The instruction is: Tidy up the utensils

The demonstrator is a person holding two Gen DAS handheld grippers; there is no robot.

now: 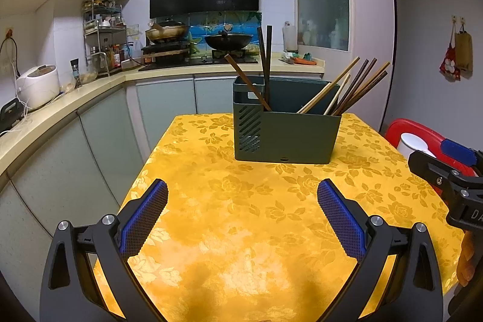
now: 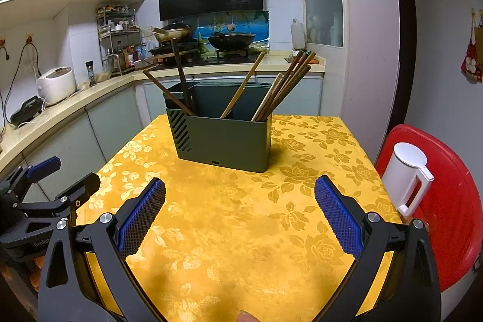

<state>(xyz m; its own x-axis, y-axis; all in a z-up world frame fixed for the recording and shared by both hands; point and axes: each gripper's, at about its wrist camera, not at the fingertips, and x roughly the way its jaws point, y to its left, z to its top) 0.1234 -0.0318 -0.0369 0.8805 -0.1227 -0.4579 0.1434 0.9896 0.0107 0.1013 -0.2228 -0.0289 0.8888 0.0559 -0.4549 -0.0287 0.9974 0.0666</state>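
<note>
Dark green rectangular plastic utensil holder (image 1: 286, 122) stood upright toward the far middle of the desk, on the yellow floral tablecloth (image 1: 229, 201). Brown wooden chopsticks (image 1: 350, 91) leaned out of its right end in a loose bunch, one lighter pair among darker ones. A few more dark chopsticks (image 1: 265, 65) stuck up from the narrower left compartment by the slotted side wall, one tilted left. Left gripper (image 1: 241, 219) hovered low over the near cloth, blue-padded fingers (image 1: 145, 219) spread wide, released, nothing between them. Right gripper (image 2: 240, 219) sat the same way, fingers (image 2: 338, 219) spread apart and empty, well short of the holder. Each gripper showed at the edge of the other's view, side by side. A red plastic chair (image 2: 446, 201) stood just right of the desk with a white lidded jug (image 2: 407, 177) on its seat. Behind, a kitchen counter carried a white rice cooker (image 2: 55, 85) and a black wok (image 2: 231, 39) on the stove.
</note>
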